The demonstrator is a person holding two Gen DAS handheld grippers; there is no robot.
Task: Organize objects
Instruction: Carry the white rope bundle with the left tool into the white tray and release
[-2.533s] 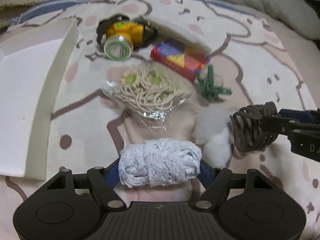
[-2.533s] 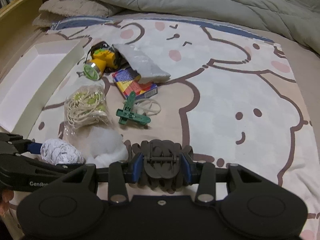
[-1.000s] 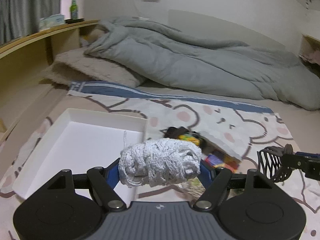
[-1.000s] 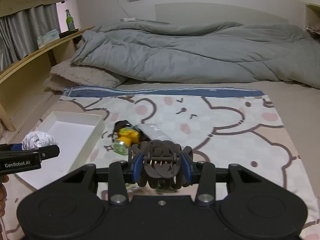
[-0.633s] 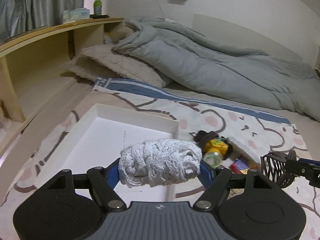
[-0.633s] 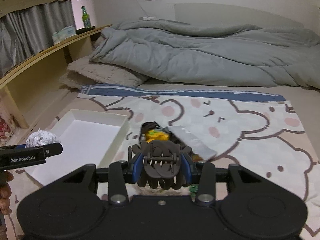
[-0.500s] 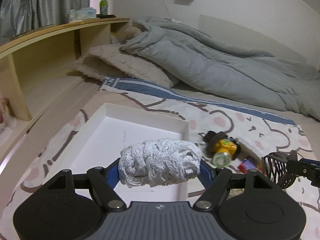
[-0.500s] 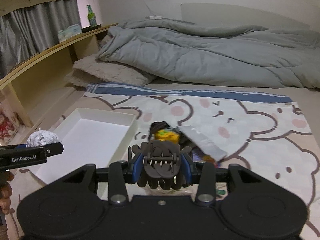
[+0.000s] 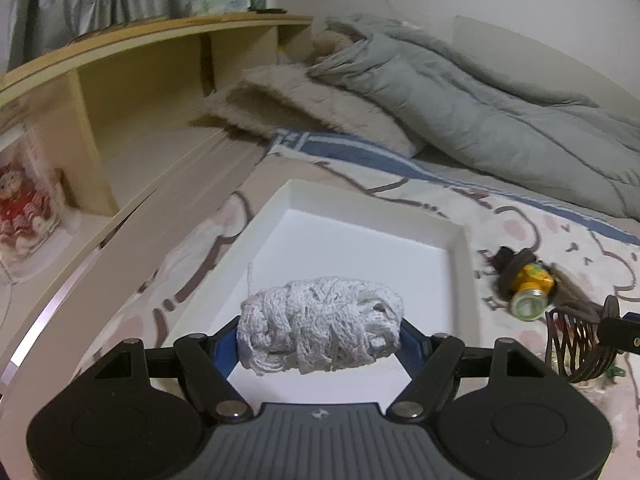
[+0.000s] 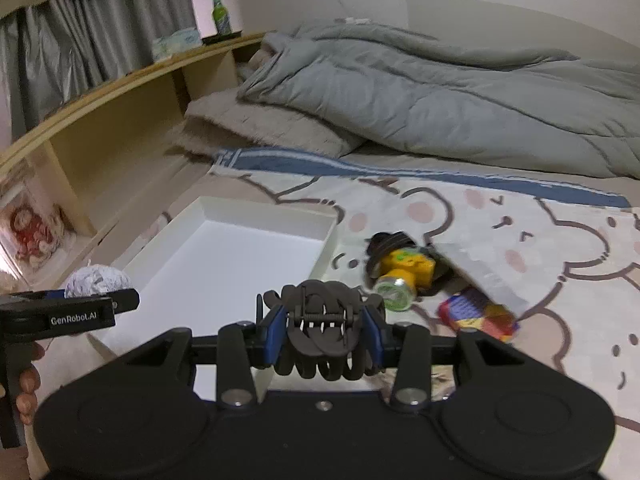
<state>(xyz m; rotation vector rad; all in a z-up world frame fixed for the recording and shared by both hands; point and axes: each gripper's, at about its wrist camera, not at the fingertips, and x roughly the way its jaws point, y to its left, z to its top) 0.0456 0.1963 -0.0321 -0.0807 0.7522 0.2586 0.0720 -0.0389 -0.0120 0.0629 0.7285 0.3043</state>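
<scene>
Left wrist view: the white knitted bundle [image 9: 320,326] sits crosswise between the pads of the left gripper [image 9: 320,340], whose jaws stand fairly wide and are closed on it, and it hangs above the near part of the white tray [image 9: 464,264]. In the right wrist view the dark hair claw clip [image 10: 322,330] is pinched between the narrower-set jaws of the right gripper [image 10: 322,334], above the tray's near right corner, at or just inside the rim.

The bundle is soft and loosely wound, with a stray thread rising from its left end. It could snag on a pad at release and drag the bundle off line, or the bundle could roll once it lands.

The clip is the riskier of the two, I judge. It is near the tray's right wall, so an early release could bounce it off the rim onto the printed blanket [image 10: 520,240], among the yellow headlamp [image 10: 404,268] and the colourful packet [image 10: 476,314] lying just beyond.

The two grippers are close side by side; if both go down together they could knock each other or shift the light tray on the soft bedding.
</scene>
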